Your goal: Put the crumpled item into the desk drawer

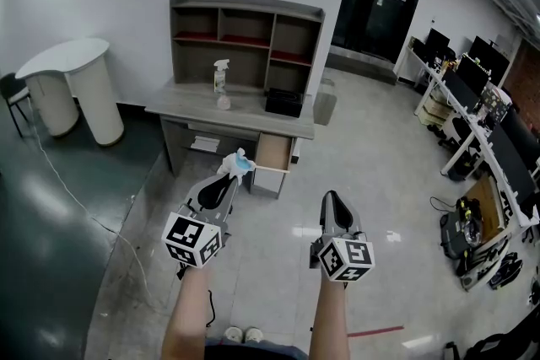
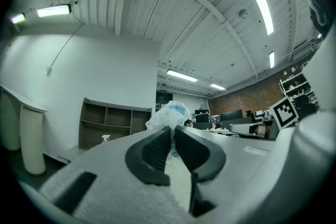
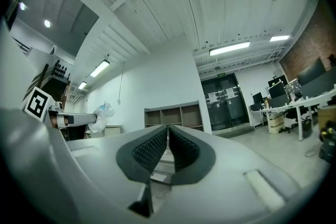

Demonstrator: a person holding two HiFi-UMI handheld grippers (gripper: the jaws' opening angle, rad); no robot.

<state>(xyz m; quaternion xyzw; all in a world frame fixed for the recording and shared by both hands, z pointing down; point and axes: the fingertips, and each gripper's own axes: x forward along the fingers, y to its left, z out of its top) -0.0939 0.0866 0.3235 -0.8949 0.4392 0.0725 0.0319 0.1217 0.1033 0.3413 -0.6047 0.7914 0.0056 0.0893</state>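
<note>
**Item 1.** Crumpled white wad with a pale blue patch point(image 1: 239, 163), thin film or tissue by the look of it. It is pinched in the jaws of the left gripper point(image 1: 229, 179) and carried in mid-air over the pale floor, well short of the bench. The jaws are almost together, their pads pressing on a fold of the wad. Most of the wad bulges out past the tips.

**Item 2.** Right gripper point(image 1: 331, 200), at three o'clock of the left gripper and roughly level with it. Its jaws are drawn together with nothing between them.

**Item 3.** Grey bench with an open-fronted shelf unit on top point(image 1: 253, 115), at twelve o'clock against the white wall. It carries a clear spray bottle point(image 1: 220, 80) and a black box point(image 1: 283, 103).

**Item 4.** Drawer with a pale wood inside point(image 1: 273, 153), under the right end of the bench top. It is already pulled out and lies at about one o'clock of the wad.

**Step in hand.** I judge this to be the carry toward the bench: the wad is gripped and the drawer is open, but nothing has been placed yet.

**Next move.**
- Close the gap to the bench and bring the left gripper over the drawer mouth.
- Lower the wad between the drawer walls, and only then part the jaws.
- The wad looks light and springy, so a low release should keep it from clinging to the pads or bouncing out.
</note>
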